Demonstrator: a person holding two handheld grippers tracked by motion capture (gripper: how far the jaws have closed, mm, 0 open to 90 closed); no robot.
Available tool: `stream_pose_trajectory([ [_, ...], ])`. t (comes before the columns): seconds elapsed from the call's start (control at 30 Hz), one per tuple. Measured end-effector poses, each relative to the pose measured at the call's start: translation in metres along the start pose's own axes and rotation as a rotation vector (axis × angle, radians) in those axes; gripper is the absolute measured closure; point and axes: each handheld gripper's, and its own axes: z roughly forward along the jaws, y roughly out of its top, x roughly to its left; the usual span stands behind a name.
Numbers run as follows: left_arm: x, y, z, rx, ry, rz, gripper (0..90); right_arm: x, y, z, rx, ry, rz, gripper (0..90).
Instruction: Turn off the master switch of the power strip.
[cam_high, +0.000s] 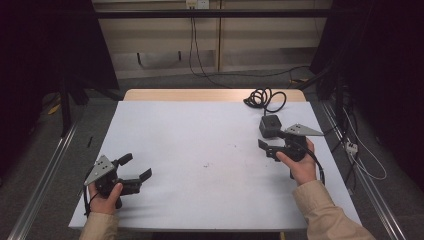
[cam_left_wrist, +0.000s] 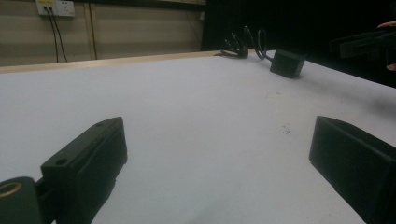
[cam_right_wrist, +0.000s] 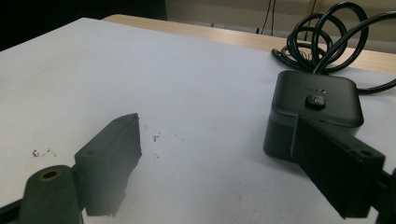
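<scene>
Right gripper (cam_high: 266, 146) standing released, nothing clamped, just beside the black box (cam_right_wrist: 314, 109). Left gripper (cam_high: 136, 170) resting released. Approach step; next: straddling box, squeezing.

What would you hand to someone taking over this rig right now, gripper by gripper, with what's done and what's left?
Left gripper: open, holds nothing, low over the near left of the white table.
Right gripper: open, holds nothing, beside the black box; one jaw is in front of the box's side, contact unclear.
Box: flat on the table's far right, its black cable coiled behind it at the far edge.
Done: nothing visibly moved or gripped.
Left: probably closing on the box and handling it.
</scene>
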Motion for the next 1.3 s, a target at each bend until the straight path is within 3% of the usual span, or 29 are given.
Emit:
stream_pose_trajectory([
  [0.83, -0.001, 0.000, 0.000, 0.003, 0.001, 0.003, 3.9, 0.020, -0.026, -0.022, 0.031, 0.043, -0.059, 13.7],
  [1.3, -0.001, 0.000, 0.000, 0.004, 0.002, 0.004, 4.0, 0.027, -0.045, -0.036, 0.030, 0.068, -0.054, 13.7],
])
